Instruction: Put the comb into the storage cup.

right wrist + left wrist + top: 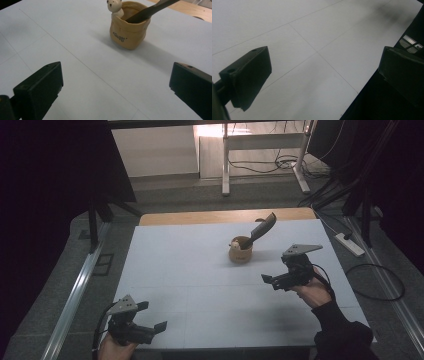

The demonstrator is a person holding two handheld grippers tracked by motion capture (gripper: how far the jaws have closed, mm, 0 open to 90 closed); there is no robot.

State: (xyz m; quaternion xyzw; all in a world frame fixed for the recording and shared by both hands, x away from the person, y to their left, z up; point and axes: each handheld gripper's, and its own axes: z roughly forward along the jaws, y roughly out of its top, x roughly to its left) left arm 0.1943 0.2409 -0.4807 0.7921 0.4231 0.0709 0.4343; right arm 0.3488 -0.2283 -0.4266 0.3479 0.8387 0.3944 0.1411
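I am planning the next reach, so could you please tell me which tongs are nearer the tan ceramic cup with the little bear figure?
Right. The right tongs are open just before the tan ceramic cup; the left tongs hover open at the table's near left corner.

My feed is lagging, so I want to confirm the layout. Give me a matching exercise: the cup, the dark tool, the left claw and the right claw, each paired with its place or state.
Things:
1. tan cup
2. dark tool
3. left claw
4. right claw

Places or states:
A. open, near the table's front edge, far from the cup
B. stands in the cup, leaning out over its rim
C. open, aimed toward the cup
D. upright on the white table, small bear figure at its rim

Pairs: 1-D, 2-B, 3-A, 4-C
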